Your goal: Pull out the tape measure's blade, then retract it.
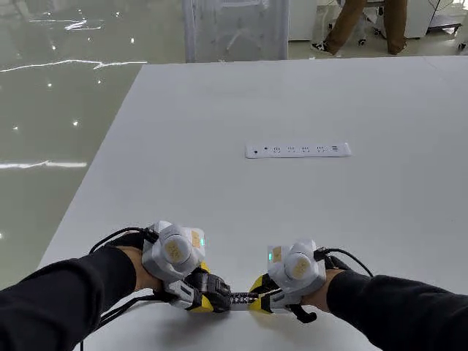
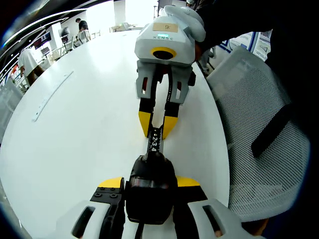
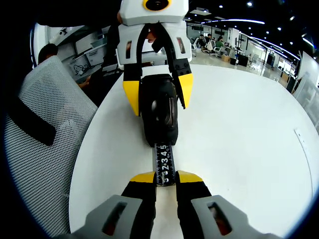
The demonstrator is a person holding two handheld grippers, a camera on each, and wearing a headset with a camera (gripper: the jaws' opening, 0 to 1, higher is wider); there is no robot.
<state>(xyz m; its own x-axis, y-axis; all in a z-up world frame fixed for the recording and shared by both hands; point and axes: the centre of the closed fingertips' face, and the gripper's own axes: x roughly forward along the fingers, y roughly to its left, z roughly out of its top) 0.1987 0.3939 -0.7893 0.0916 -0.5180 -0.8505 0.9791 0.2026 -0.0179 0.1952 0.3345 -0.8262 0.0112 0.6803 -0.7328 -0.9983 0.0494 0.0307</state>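
Nearest us: one mesh chair (image 2: 259,149), pushed up against the near edge of the surface (image 1: 292,212).
Left hand-held gripper (image 2: 149,183): pressed in on the tape measure case (image 2: 149,201), one yellow tip on each flank. It sits at about 7 o'clock in the head view.
Tape measure case: black, resting low on the surface near its front edge. Its mouth faces 3 o'clock, toward the other hand.
Blade (image 3: 162,154): a short run is out of the case, bridging the gap between the two tools. We read numerals up to 5 in the right gripper view.
Right hand-held gripper (image 3: 165,176): jaws pinching the blade's free end, at about 5 o'clock in the head view.
Key relation: from the right hand-held gripper the case lies at 9 o'clock. The blade's long axis runs 9 to 3, roughly parallel to the near edge. Both hands are already in contact, so neither has to reach.
Our read: travel toward 3 o'clock would lengthen the blade and travel toward 9 would feed it home. With so little showing, we can't tell which half of the task this is.
Risk, as we judge it: a pull off that axis could twist the blade or tip the case in the left grip.
Count: two hand-held grippers, one tape measure, one blade.
Farther out: one white power strip (image 1: 297,150), flat at 12 o'clock and well apart from the work.
Beyond the far edge: glossy floor (image 1: 58,110) and one person's legs (image 1: 365,22) at 1 o'clock.
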